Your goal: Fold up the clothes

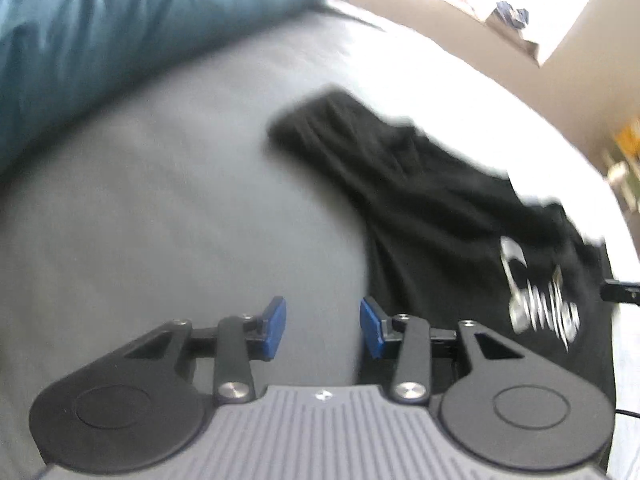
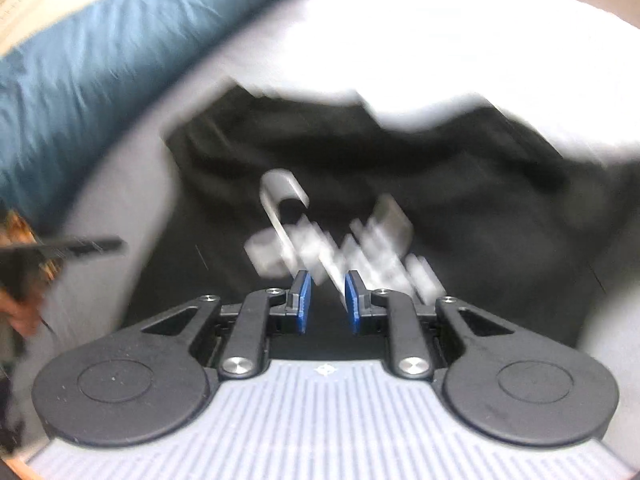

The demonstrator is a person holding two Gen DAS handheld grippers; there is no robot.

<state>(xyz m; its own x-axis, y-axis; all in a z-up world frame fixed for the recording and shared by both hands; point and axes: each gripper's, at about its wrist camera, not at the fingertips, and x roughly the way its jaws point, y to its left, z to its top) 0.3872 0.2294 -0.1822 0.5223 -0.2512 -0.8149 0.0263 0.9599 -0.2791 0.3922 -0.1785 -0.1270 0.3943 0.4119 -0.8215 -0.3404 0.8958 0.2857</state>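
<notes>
Black cotton T-shirt with white print [image 2: 360, 184] lies directly ahead of the nearer, empty, part-open right gripper [image 2: 328, 300], right of the empty, wider-open left gripper [image 1: 322, 328].

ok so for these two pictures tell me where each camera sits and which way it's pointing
Left wrist: on the left gripper, looking along its open blue fingers over the grey sheet; black T-shirt off to the right.
Right wrist: on the right gripper, aimed straight at the T-shirt's white print; jaws open, and a hand shows at the left edge.
Shared: the T-shirt, sheet and blue pillow.
</notes>
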